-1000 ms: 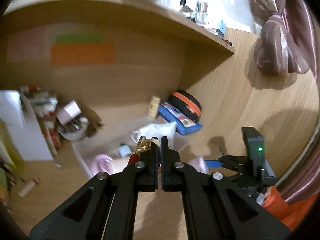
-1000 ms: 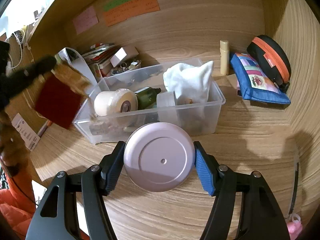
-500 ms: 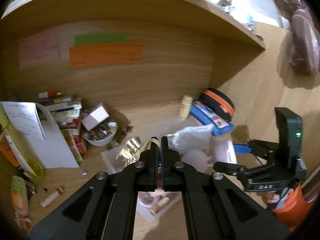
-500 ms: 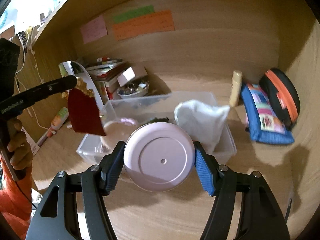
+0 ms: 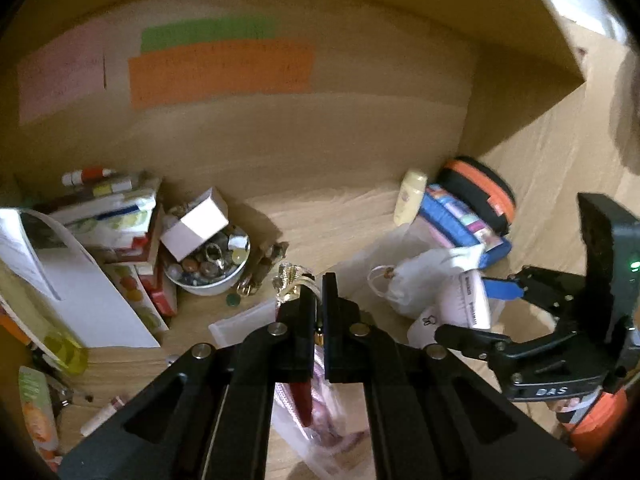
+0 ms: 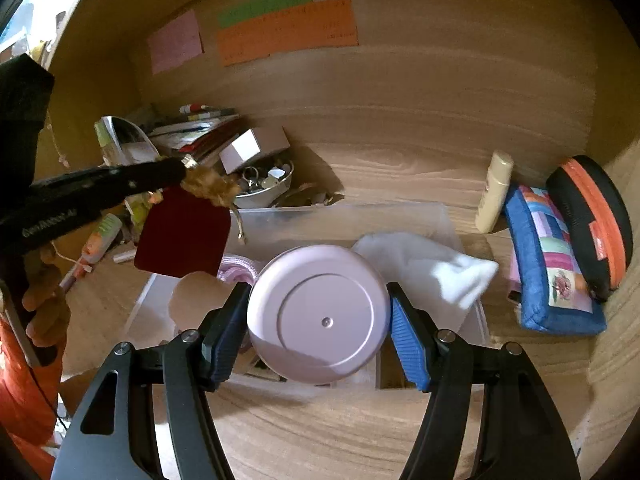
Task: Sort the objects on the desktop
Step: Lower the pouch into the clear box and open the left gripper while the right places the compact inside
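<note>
clear bin [image 6: 344, 220] front hidden behind pink jar [image 6: 320, 314], sticky notes [image 6: 286, 28] unreadable

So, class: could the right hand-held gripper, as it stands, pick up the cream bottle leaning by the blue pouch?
Probably not yet. The right hand-held gripper is shut on the pink round jar, so its jaws are full. The path to the cream bottle looks clear beyond the clear bin.

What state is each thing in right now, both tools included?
Left tool: shut on the dark red pouch.
Dark red pouch: hanging in the air over the bin's left end, gold top pinched.
Right tool: shut on the pink round jar.
Pink round jar: lidded, held above the bin.
Clear plastic bin: open-topped, partly filled.
White cloth: crumpled in the bin.
Blue pouch: lying on the desk.
</note>
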A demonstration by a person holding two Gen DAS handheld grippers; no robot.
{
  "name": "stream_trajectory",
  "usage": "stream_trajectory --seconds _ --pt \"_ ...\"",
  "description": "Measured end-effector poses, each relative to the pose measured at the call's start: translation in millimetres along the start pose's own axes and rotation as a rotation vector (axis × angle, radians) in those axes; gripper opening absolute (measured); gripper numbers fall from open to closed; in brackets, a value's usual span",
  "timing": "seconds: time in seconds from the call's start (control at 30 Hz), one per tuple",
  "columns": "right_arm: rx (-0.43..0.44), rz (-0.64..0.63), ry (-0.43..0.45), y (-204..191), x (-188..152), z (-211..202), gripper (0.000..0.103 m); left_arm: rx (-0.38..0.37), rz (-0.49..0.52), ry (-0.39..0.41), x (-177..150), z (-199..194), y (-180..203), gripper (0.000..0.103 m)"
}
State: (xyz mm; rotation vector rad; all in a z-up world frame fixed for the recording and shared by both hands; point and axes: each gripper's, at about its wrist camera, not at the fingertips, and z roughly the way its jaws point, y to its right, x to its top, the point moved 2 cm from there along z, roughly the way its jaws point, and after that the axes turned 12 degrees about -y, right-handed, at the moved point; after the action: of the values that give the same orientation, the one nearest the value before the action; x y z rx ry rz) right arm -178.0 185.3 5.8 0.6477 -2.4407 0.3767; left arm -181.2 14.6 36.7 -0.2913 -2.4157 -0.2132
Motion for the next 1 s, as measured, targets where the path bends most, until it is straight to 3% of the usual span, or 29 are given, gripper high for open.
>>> stream_trajectory --seconds 0.2,0.3,0.47,0.67,0.8,1.0 --pt "-0.001 -0.011 -0.019 2.8 6.1 14.1 0.063 0.0 -0.006 -0.052 -3.7 27.1 -1.4 0.001" --pt "-0.005 -0.017 -0.023 2.9 9.3 17.7 0.063 0.01 0.0 -0.083 -5.5 38.6 -0.9 0.009" --pt "-0.01 -0.028 -0.031 2.2 12.8 25.1 0.063 0.029 0.014 -0.115 -9.6 48.9 -2.6 0.038" --pt "-0.012 -0.033 -0.034 -0.3 18.3 31.4 0.063 0.051 0.041 -0.076 -10.9 39.5 1.6 0.065" --pt "-0.018 -0.04 -0.033 -3.4 18.1 28.9 0.063 0.085 0.06 -0.044 -10.8 31.6 6.9 0.073" --pt "-0.032 -0.038 -0.004 -7.8 14.0 11.3 0.064 0.071 0.038 -0.057 -9.9 27.6 4.7 0.091"
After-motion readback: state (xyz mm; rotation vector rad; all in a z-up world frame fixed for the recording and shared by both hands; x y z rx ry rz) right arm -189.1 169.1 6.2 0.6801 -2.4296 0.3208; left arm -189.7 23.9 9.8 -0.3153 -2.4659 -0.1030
